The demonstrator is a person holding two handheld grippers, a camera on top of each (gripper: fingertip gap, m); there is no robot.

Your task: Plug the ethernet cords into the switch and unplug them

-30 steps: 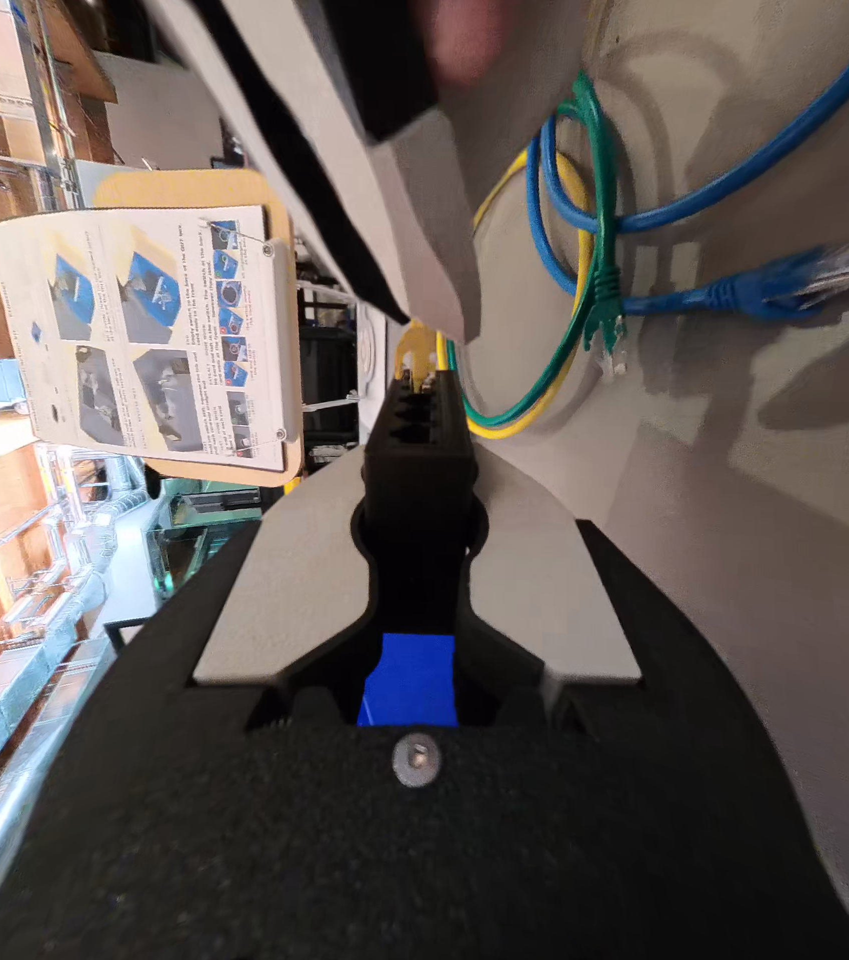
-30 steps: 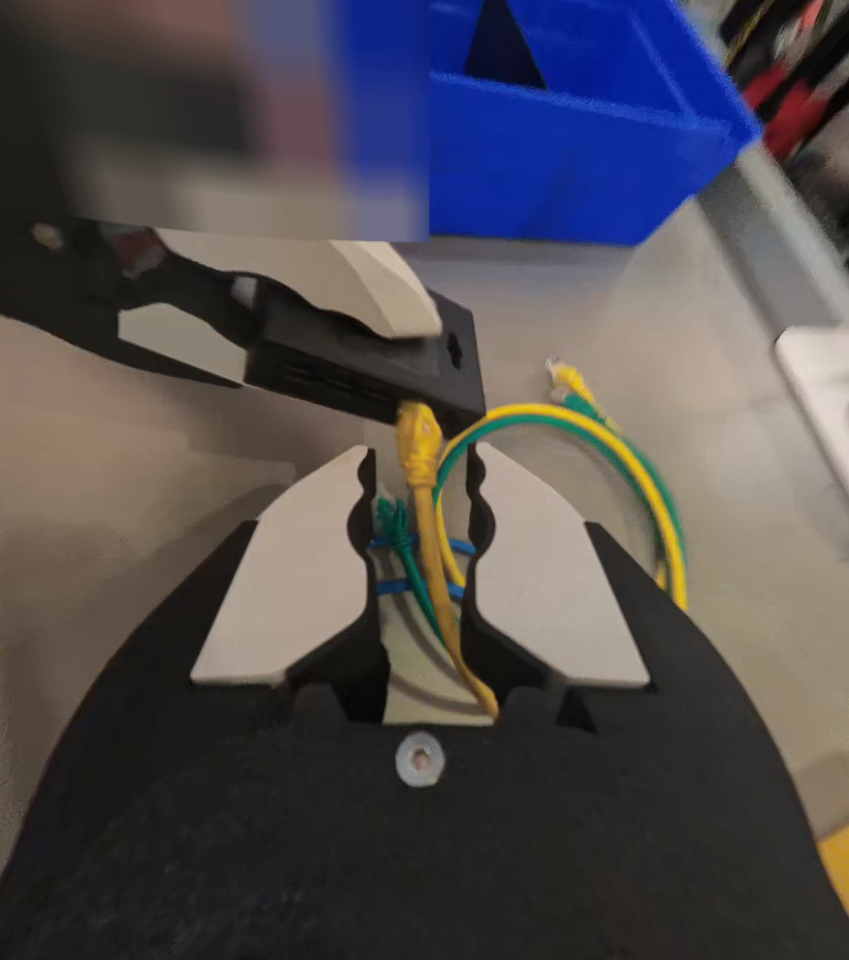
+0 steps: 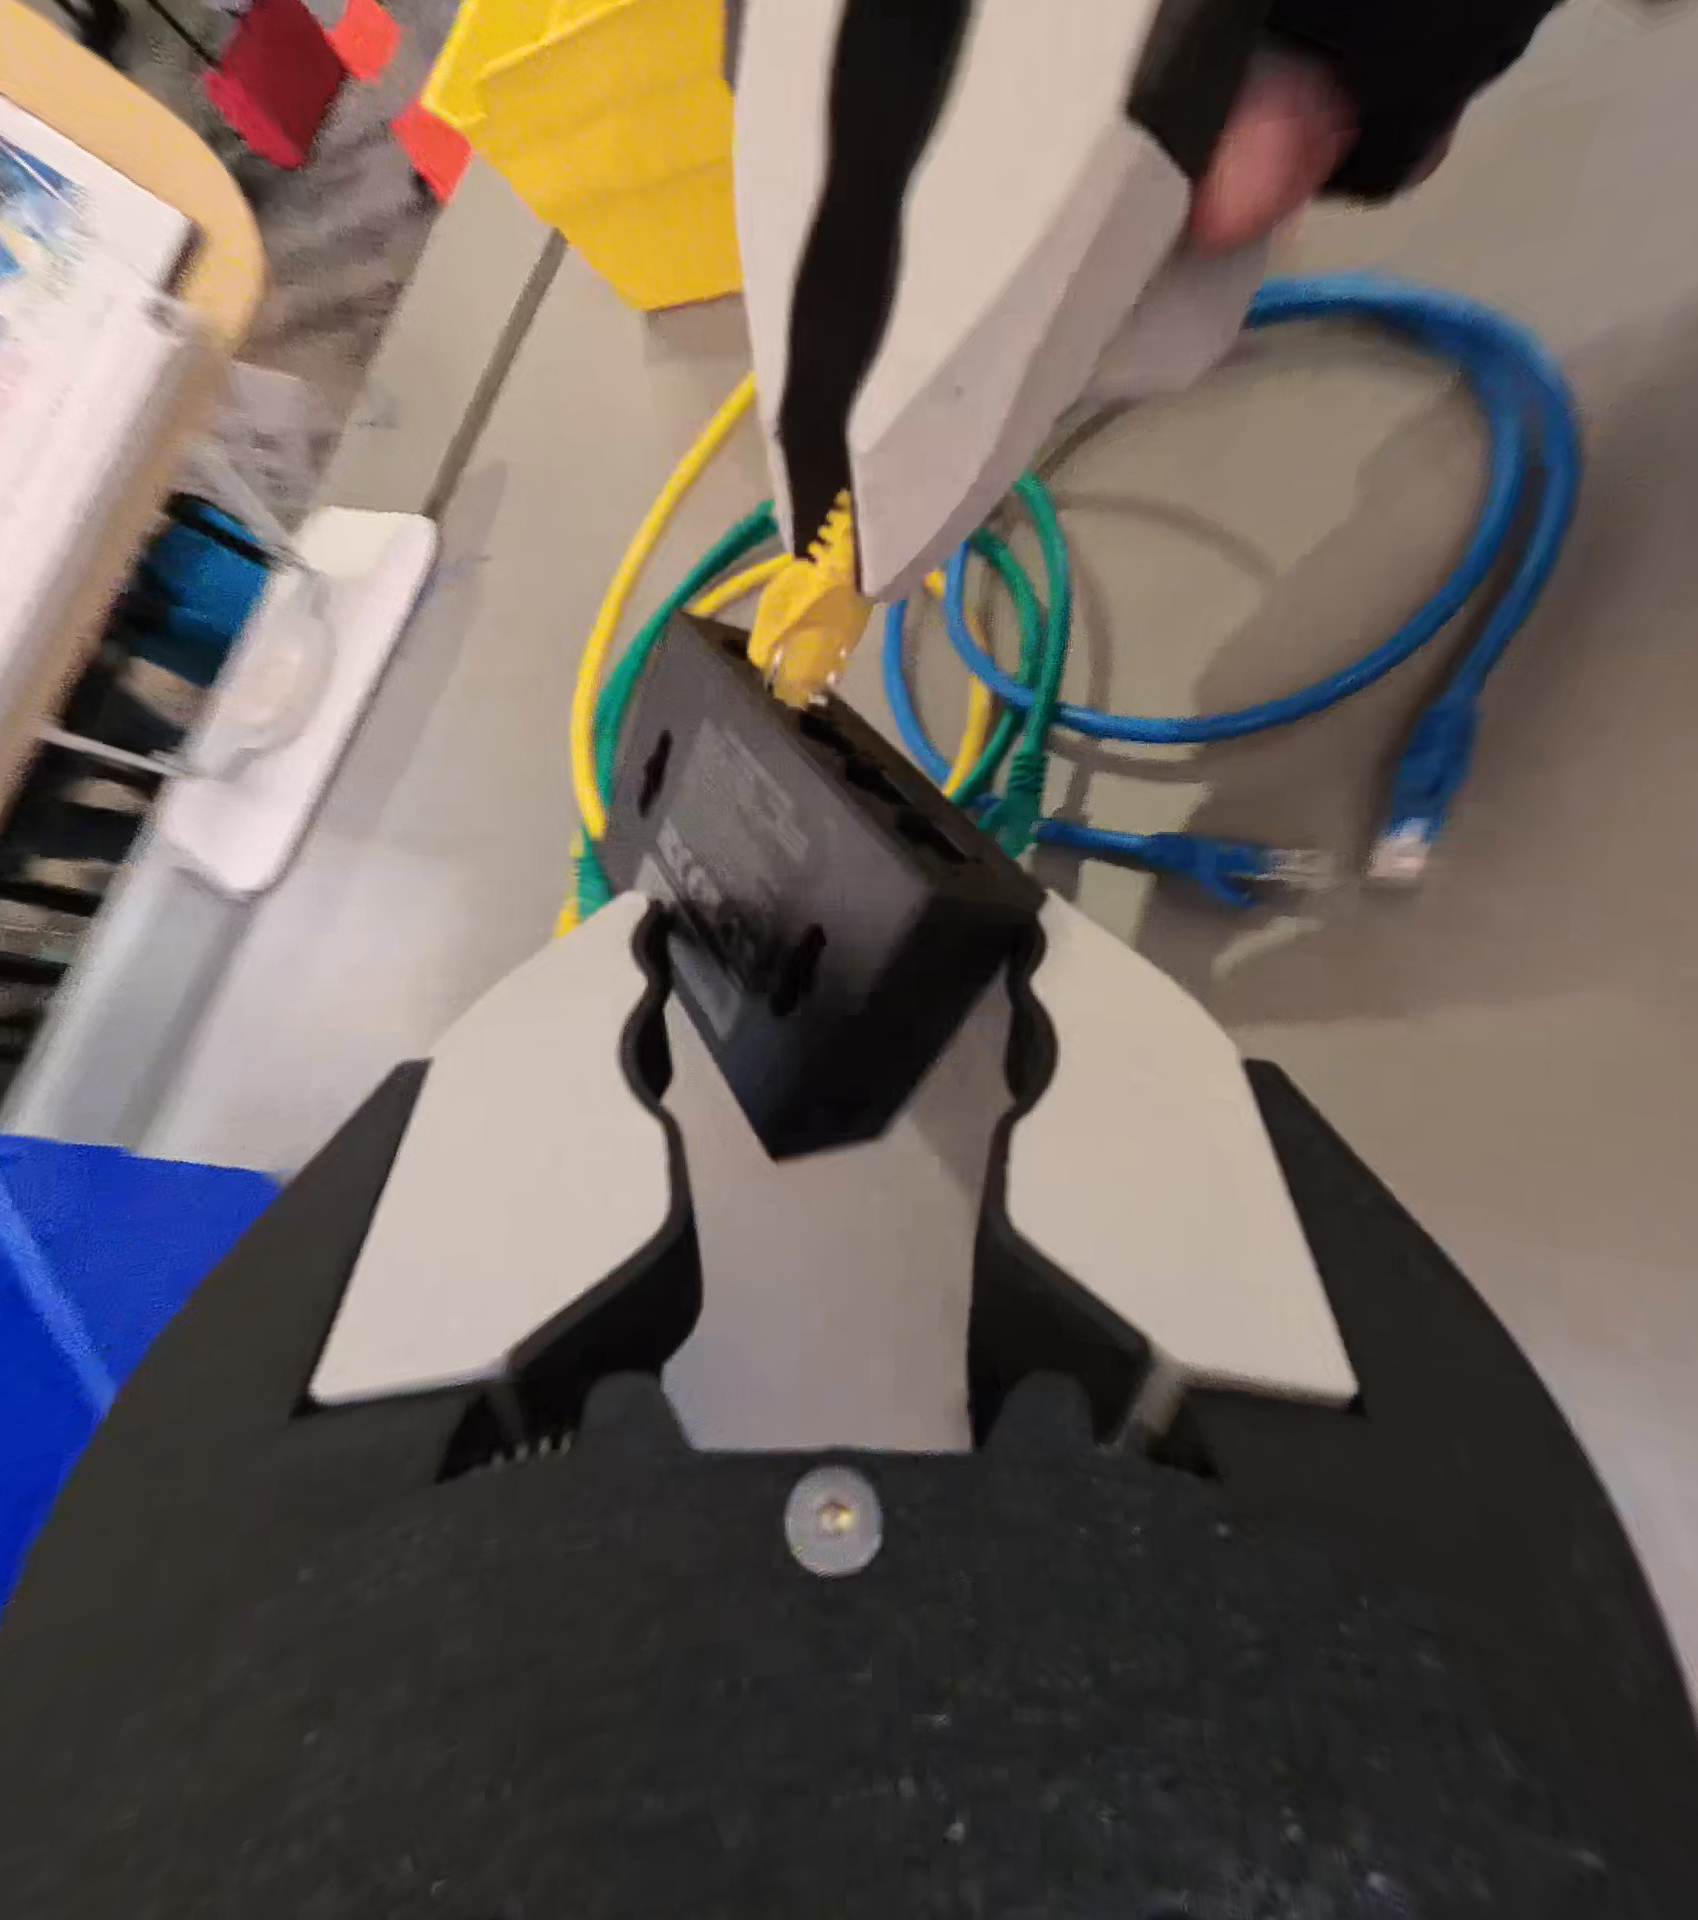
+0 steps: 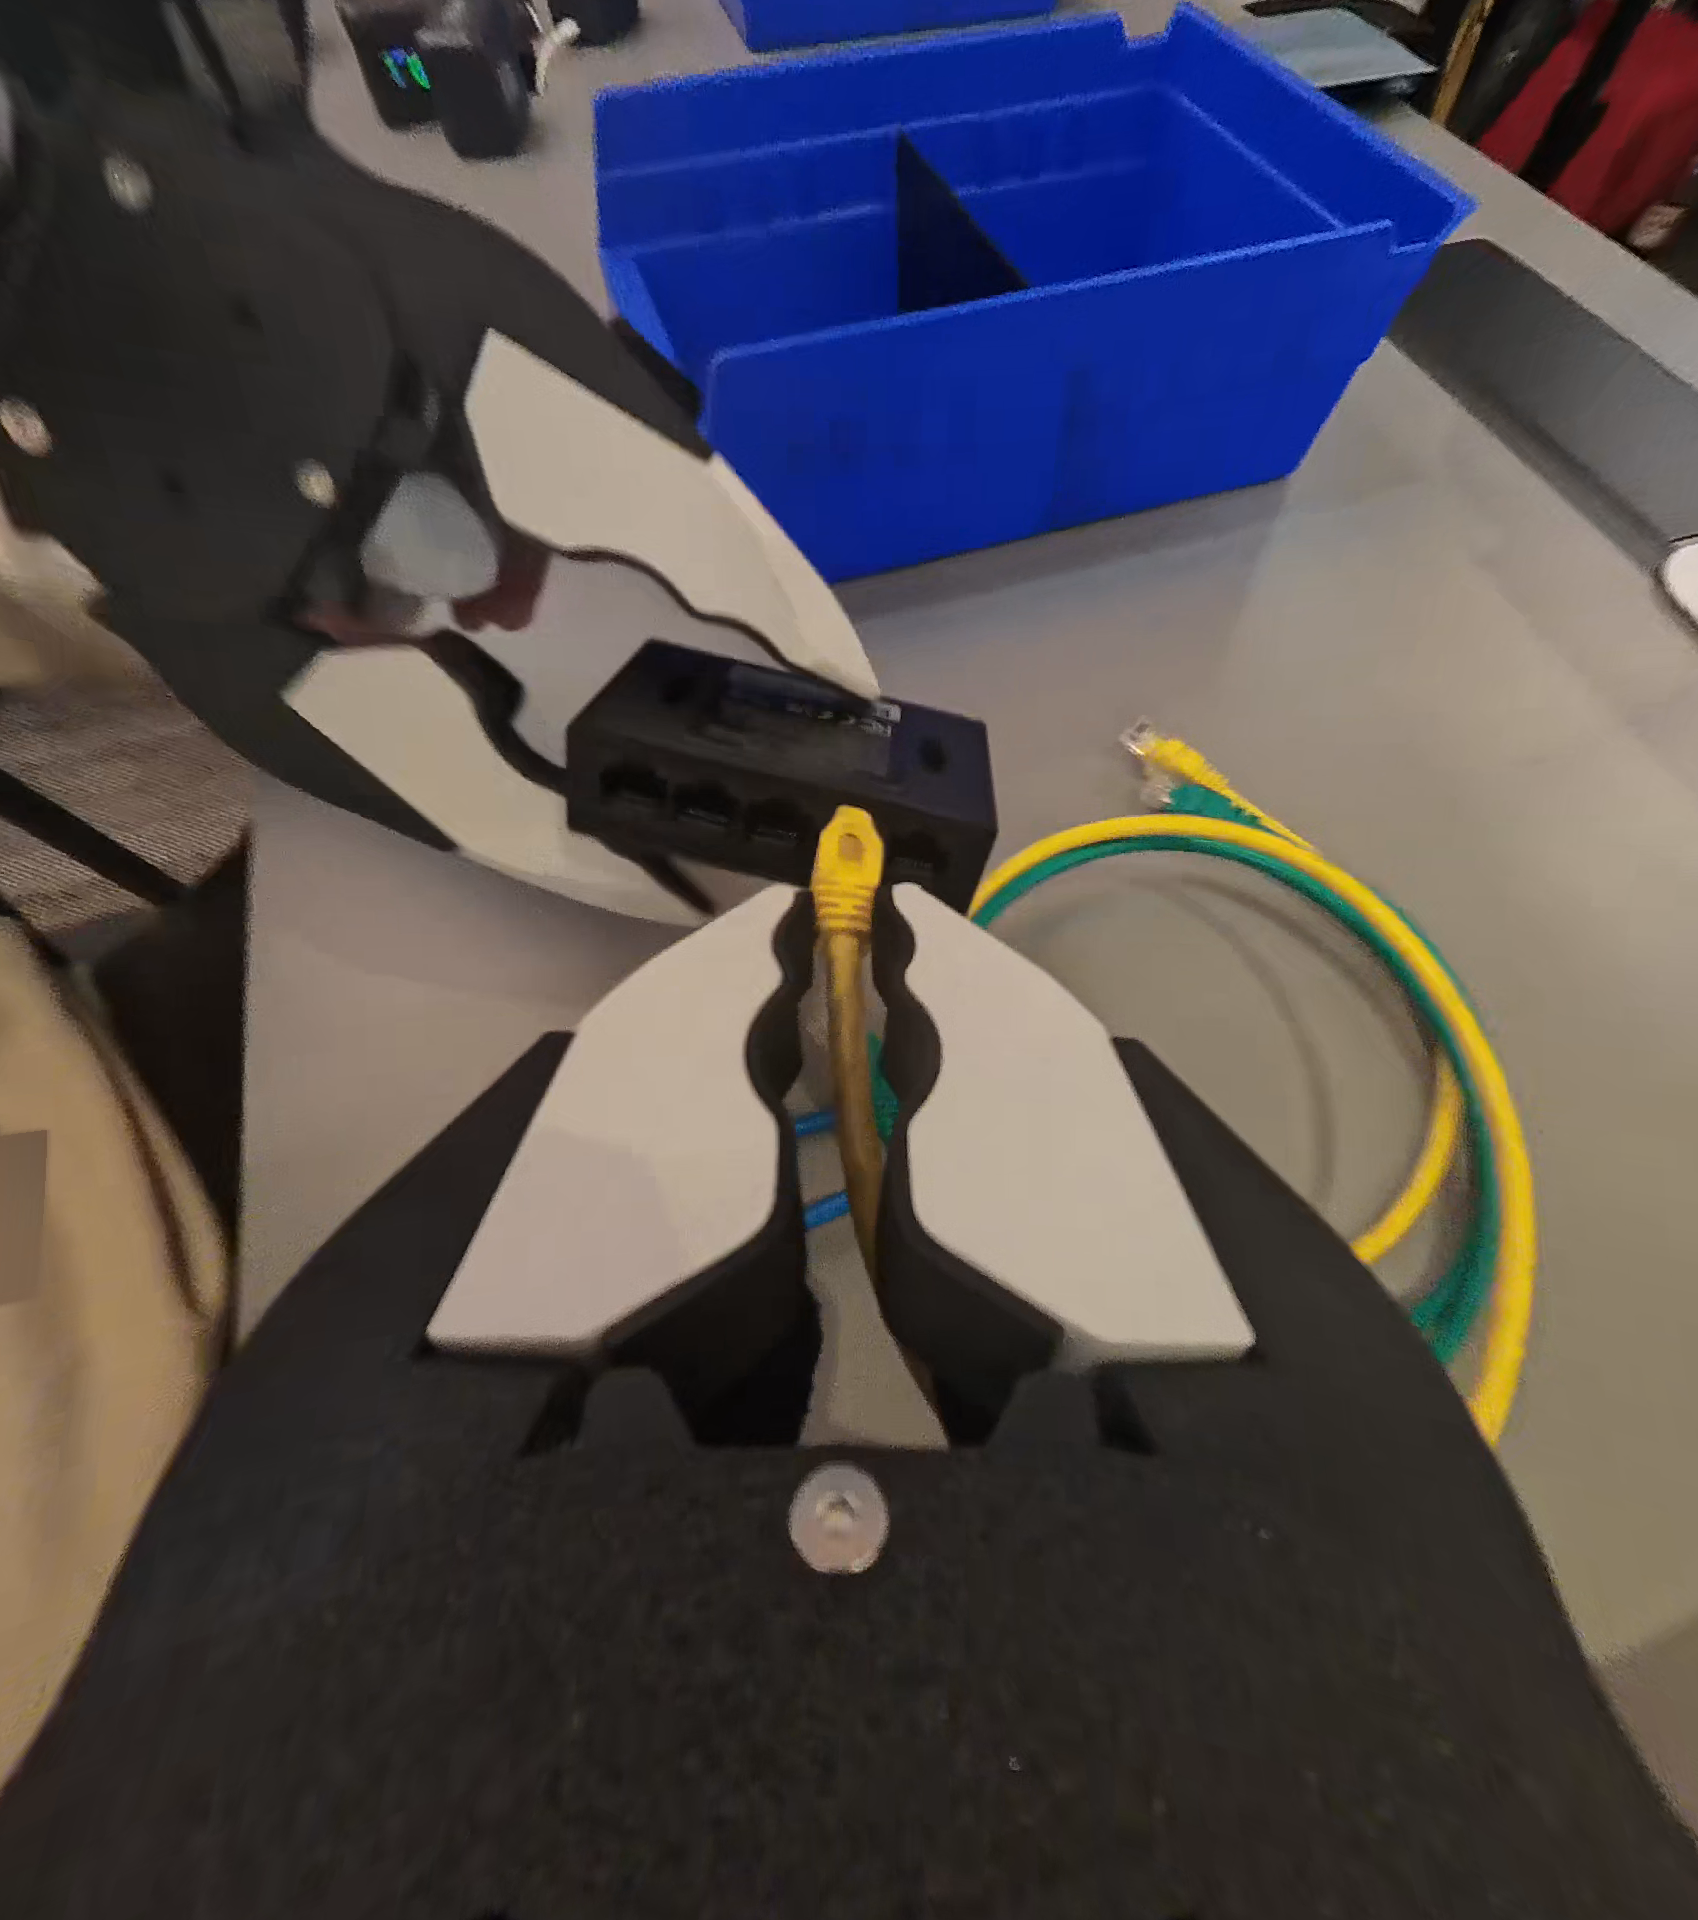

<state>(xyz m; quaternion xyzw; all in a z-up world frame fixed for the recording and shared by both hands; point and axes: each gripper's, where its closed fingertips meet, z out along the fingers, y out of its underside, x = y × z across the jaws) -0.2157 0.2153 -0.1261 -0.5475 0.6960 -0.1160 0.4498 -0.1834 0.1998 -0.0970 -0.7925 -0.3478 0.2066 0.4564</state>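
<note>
left tongs (image 3: 840,925): spread part-way, clamping the near end of the black switch (image 3: 803,894); switch is sitting skewed between the tips, held up off the bench (image 3: 1447,1195), port row facing right.
right tongs (image 4: 850,904): nearly pressed together, pinching the yellow cord (image 4: 850,1049) just behind its plug; the cord is running back down the slot between the fingers.
yellow plug (image 4: 847,857): sticking out past the tips, sitting right at the switch's port row near its far-right end; cannot tell if it is seated or only touching.
switch: black box, row of ports along one long face, printed label on the flat side; no other cord in it.
loose cords: green cord (image 4: 1479,1132) and the rest of the yellow one are lying coiled together on the bench to the right of the switch; blue cord (image 3: 1510,499) is lying in a loop beyond, both plugs free on the bench.
blue bin (image 4: 1032,426): sitting on the bench behind the switch, divider across the middle, both compartments looking bare.
yellow bin (image 3: 616,135): far edge of the bench, contents not visible.
</note>
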